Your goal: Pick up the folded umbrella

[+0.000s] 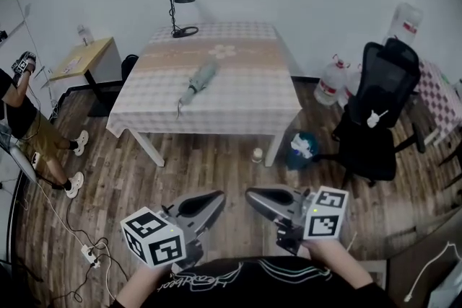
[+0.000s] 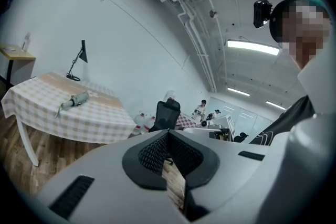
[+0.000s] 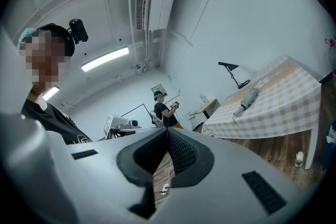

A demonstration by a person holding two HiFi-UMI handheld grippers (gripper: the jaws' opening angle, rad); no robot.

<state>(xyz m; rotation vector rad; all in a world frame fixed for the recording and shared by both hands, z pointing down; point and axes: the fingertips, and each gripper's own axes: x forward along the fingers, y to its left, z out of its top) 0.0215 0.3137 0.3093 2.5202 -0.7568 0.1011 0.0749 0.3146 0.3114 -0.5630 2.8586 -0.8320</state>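
The folded umbrella (image 1: 198, 81), pale grey-green with a thin strap at its near end, lies on the checked tablecloth of the white table (image 1: 245, 104), far ahead of me. It also shows in the left gripper view as the umbrella (image 2: 73, 101) and in the right gripper view as the umbrella (image 3: 248, 98). My left gripper (image 1: 216, 200) and right gripper (image 1: 253, 197) are held low, close to my body, with their tips turned towards each other. Both are far from the table. The left gripper (image 2: 168, 131) is shut and empty. The right gripper (image 3: 167, 129) has its tips together, nothing between them.
A black desk lamp (image 1: 177, 3) stands at the table's far edge. A black office chair (image 1: 379, 112) and water bottles (image 1: 332, 79) are at the right. A teal bag (image 1: 302, 148) and a small cup (image 1: 256, 154) sit by the table leg. A person (image 1: 25, 119) stands left, cables and a power strip (image 1: 90, 254) on the floor.
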